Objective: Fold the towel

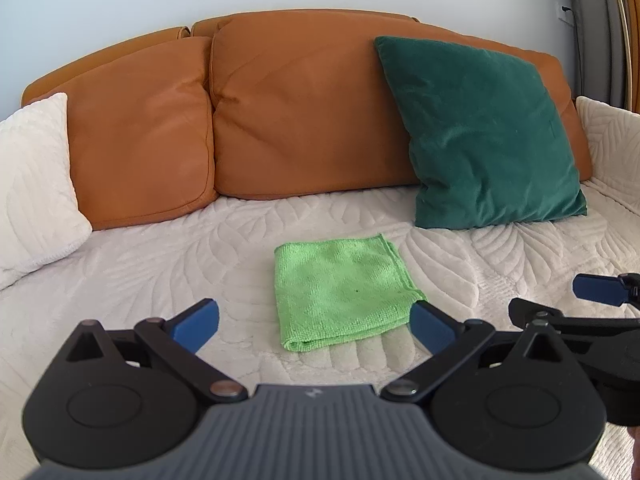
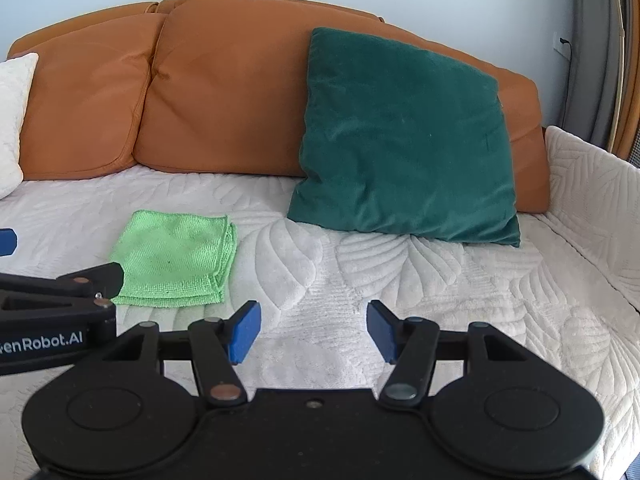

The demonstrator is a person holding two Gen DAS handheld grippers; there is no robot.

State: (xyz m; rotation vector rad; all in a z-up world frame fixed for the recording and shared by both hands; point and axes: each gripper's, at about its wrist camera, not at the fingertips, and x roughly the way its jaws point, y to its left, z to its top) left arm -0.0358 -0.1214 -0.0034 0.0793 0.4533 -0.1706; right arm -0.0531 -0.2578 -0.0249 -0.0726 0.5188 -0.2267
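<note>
A light green towel [image 1: 344, 290] lies folded into a small square on the white quilted sofa seat [image 1: 160, 264]. It also shows in the right wrist view [image 2: 176, 258], with stacked layer edges on its right side. My left gripper [image 1: 316, 326] is open and empty, just in front of the towel's near edge. My right gripper [image 2: 314, 332] is open and empty, to the right of the towel over bare seat. The right gripper also shows at the right edge of the left wrist view [image 1: 576, 304].
Orange leather back cushions [image 1: 280, 112] line the back of the sofa. A dark green pillow [image 1: 488, 136] leans at the back right, behind the towel. A white pillow [image 1: 32, 184] sits at the left. A quilted armrest [image 2: 592, 196] bounds the right side.
</note>
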